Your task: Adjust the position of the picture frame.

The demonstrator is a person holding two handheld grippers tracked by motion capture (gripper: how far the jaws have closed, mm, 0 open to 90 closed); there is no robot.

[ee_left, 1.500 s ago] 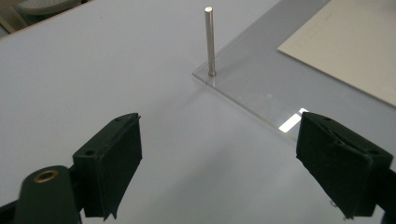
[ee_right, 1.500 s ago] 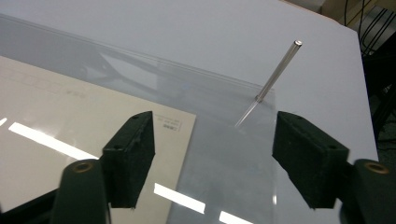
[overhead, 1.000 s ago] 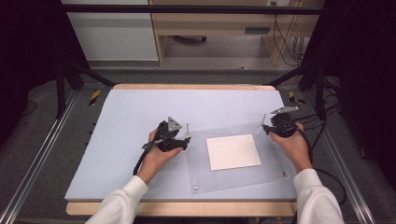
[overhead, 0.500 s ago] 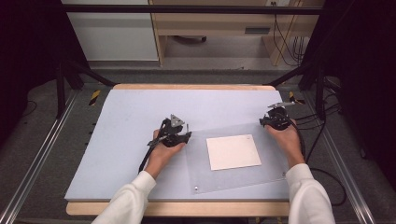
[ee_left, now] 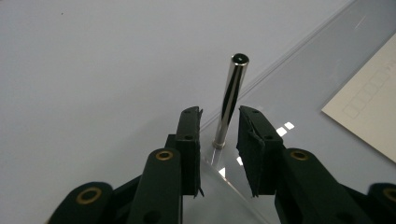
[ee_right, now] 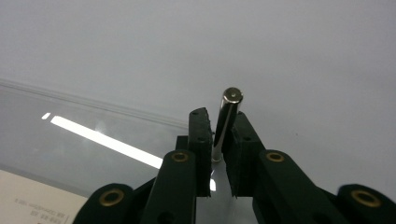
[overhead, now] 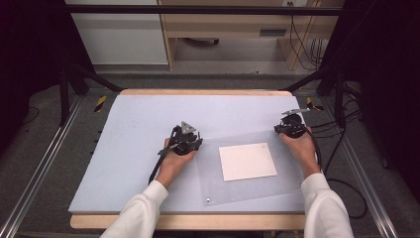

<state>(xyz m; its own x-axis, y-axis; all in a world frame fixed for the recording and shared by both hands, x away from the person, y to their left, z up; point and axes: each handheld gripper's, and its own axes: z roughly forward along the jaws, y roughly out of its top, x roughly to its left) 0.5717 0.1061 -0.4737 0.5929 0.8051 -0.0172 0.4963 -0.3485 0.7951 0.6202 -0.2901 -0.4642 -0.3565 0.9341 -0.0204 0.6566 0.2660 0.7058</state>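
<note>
Clear acrylic sheet (overhead: 247,191) with steel corner posts | right gripper (ee_right: 218,133) clamps right post (ee_right: 226,119) | left gripper (ee_left: 219,135), jaws closing, straddles left post (ee_left: 229,100) untouched | paper card (overhead: 247,161) beneath sheet

A mat (overhead: 138,148) is laid over the table (overhead: 198,222). On the mat, toward 4 o'clock from its middle, a clear sheet (overhead: 292,173) is laid flat, and a paper card (overhead: 247,161) is placed at the sheet's middle. An upright pin (ee_left: 229,100) is set at the sheet's 10 o'clock corner, between the jaws of the left gripper (overhead: 184,140). A second upright pin (ee_right: 225,122) is set at the 2 o'clock corner, clamped in the right gripper (overhead: 291,126). A small stud (overhead: 208,200) is seated at the 7 o'clock corner.
</note>
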